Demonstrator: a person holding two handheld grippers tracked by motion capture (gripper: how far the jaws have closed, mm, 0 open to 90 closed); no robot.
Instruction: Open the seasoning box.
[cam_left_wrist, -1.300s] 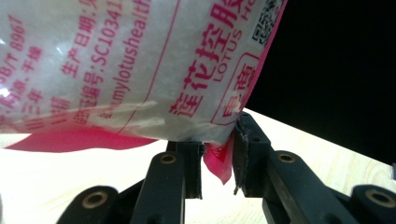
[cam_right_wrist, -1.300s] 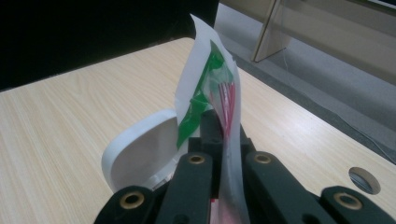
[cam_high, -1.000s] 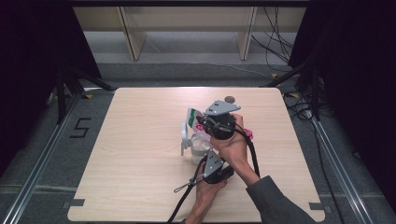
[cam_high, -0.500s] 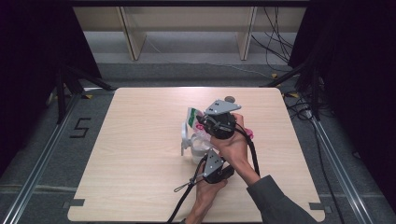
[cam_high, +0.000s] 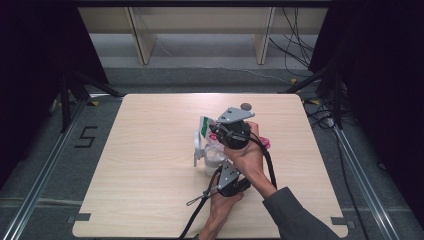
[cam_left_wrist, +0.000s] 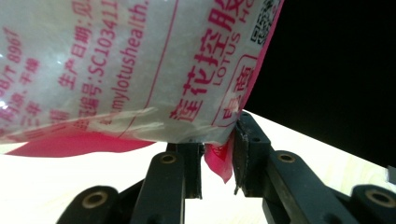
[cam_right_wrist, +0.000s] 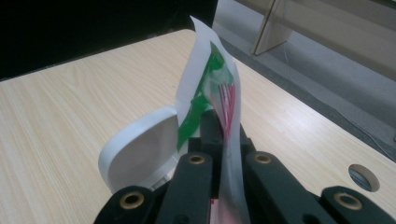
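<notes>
Bags: one bag (cam_high: 206, 127) is standing.
Containers: one white container (cam_high: 207, 155) is sitting.
Grippers: two are showing, left gripper (cam_left_wrist: 218, 161) and right gripper (cam_right_wrist: 220, 140).
Tables: one table (cam_high: 145, 165).

Left gripper (cam_high: 231, 181): black body, grey three-cornered plate on top; a black cable trailed from it toward the table's near edge. In the left gripper view its jaws were black, flat-faced bars on linkage arms, each arm carrying a brass-coloured round pivot. Right gripper (cam_high: 233, 131): black rounded body, same grey plate with small dark holes, a thick black cable looping back along the forearm. In the right gripper view, matching black linkage arms with brass-coloured pivots. The person's right hand (cam_high: 248, 159) was bare; that forearm wore a dark grey sleeve (cam_high: 295, 216). Left hand (cam_high: 220, 206) and forearm were bare.
</notes>
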